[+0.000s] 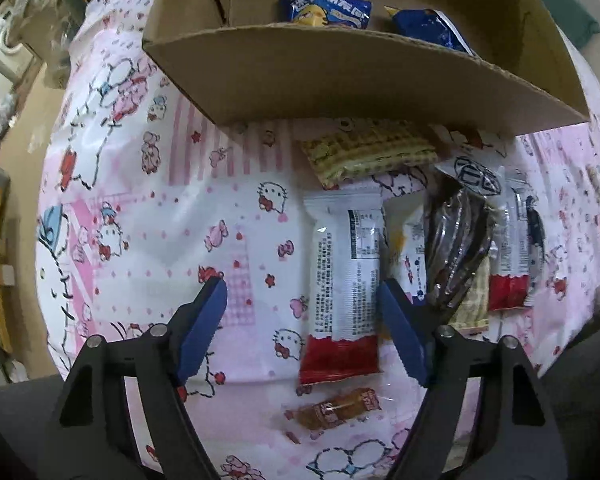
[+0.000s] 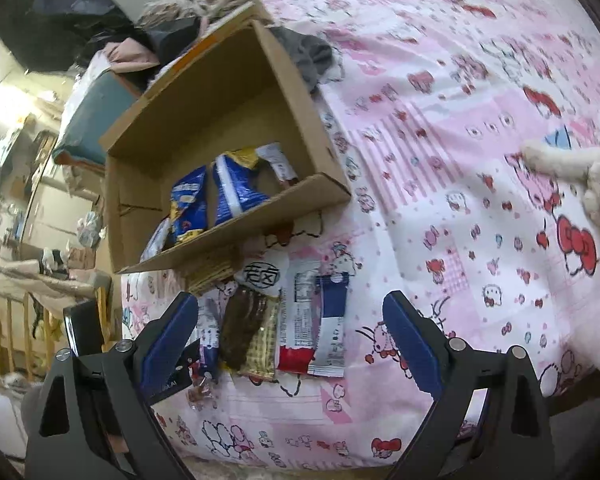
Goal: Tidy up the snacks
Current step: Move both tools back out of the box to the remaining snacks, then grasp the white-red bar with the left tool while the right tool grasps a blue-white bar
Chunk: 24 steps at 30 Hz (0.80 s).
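Observation:
A cardboard box (image 1: 340, 76) lies on a pink cartoon-print bedsheet with blue snack bags (image 1: 326, 10) inside; it also shows in the right wrist view (image 2: 236, 224). Before it lie loose snacks: a white-and-red packet (image 1: 346, 288), a dark brown packet (image 1: 456, 240), a yellow wafer pack (image 1: 368, 152) and a small brown candy (image 1: 336, 408). My left gripper (image 1: 302, 300) is open just above the sheet, its right finger beside the white-and-red packet. My right gripper (image 2: 290, 314) is open above the row of snacks (image 2: 292, 320), holding nothing.
A grey cloth (image 2: 312, 56) lies behind the box. A furry white toy (image 2: 572, 168) lies at the right on the sheet. Piled clothes and a teal cushion (image 2: 92, 120) lie beyond the box. Room furniture stands off the bed's left edge.

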Each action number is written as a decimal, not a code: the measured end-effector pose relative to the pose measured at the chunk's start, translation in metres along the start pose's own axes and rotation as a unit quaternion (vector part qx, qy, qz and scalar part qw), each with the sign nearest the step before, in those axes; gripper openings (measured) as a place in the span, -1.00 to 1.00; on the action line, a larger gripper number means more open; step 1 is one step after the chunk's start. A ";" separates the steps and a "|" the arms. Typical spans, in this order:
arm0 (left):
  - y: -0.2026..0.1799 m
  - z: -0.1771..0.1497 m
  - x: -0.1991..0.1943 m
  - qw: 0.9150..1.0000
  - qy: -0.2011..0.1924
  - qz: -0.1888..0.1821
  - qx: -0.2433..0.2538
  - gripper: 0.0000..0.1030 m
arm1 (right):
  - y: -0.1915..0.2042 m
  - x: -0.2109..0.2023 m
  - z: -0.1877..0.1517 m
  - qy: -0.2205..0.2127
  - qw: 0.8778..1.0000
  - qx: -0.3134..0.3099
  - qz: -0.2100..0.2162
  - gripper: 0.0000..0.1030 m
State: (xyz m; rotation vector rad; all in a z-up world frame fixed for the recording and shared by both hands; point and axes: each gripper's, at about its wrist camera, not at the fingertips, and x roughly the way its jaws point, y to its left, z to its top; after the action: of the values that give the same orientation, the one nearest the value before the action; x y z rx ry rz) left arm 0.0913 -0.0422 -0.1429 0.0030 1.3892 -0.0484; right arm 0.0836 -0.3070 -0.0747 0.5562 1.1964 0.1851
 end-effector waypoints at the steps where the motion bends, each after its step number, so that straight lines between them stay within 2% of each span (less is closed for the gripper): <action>1: -0.002 0.000 0.002 1.000 0.000 0.000 0.000 0.46 | -0.001 0.002 0.001 0.005 1.000 0.003 0.003 0.86; 2: -0.003 0.000 0.003 1.000 0.002 -0.002 -0.002 0.40 | -0.002 0.004 0.001 0.009 1.000 0.005 0.004 0.86; 4: -0.004 0.000 0.005 1.000 0.005 -0.009 -0.005 0.07 | -0.003 0.010 0.002 0.019 1.000 0.008 -0.004 0.86; 5: -0.004 0.000 0.006 1.000 0.009 -0.008 -0.004 -0.36 | -0.004 0.013 0.002 0.026 1.000 0.010 -0.009 0.86; 6: -0.005 0.000 0.008 1.000 0.013 0.003 -0.001 -0.50 | -0.005 0.017 0.002 0.035 0.999 0.016 -0.012 0.82; 9: -0.003 0.001 0.005 1.000 0.009 0.004 -0.011 -0.50 | -0.010 0.034 0.001 0.076 0.997 0.026 -0.012 0.30; 10: -0.001 0.001 0.003 1.000 0.008 0.005 -0.014 -0.50 | -0.012 0.040 0.000 0.090 0.995 0.028 -0.016 0.21; 15: 0.008 -0.002 -0.005 0.999 0.011 0.006 -0.039 -0.50 | -0.013 0.058 -0.003 0.117 0.992 0.020 -0.051 0.12; 17: 0.013 -0.003 -0.008 0.999 0.007 0.006 -0.044 -0.50 | -0.012 0.068 -0.005 0.130 0.989 0.010 -0.068 -0.03; 19: 0.021 -0.005 -0.014 0.999 -0.003 0.005 -0.050 -0.50 | -0.010 0.079 -0.006 0.147 0.986 0.001 -0.082 -0.45; 21: 0.025 -0.007 -0.021 0.998 -0.012 0.006 -0.056 -0.50 | -0.006 0.085 -0.007 0.156 0.982 -0.013 -0.101 -0.64; 24: 0.026 -0.010 -0.030 0.998 -0.019 -0.001 -0.062 -0.50 | -0.001 0.076 -0.010 0.137 0.983 -0.033 -0.116 -0.65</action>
State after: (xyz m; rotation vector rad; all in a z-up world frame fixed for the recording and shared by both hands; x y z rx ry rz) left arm 0.0771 -0.0146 -0.1164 -0.1030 1.3525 0.0356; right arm 0.1024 -0.2733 -0.1407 0.3348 1.5060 0.1040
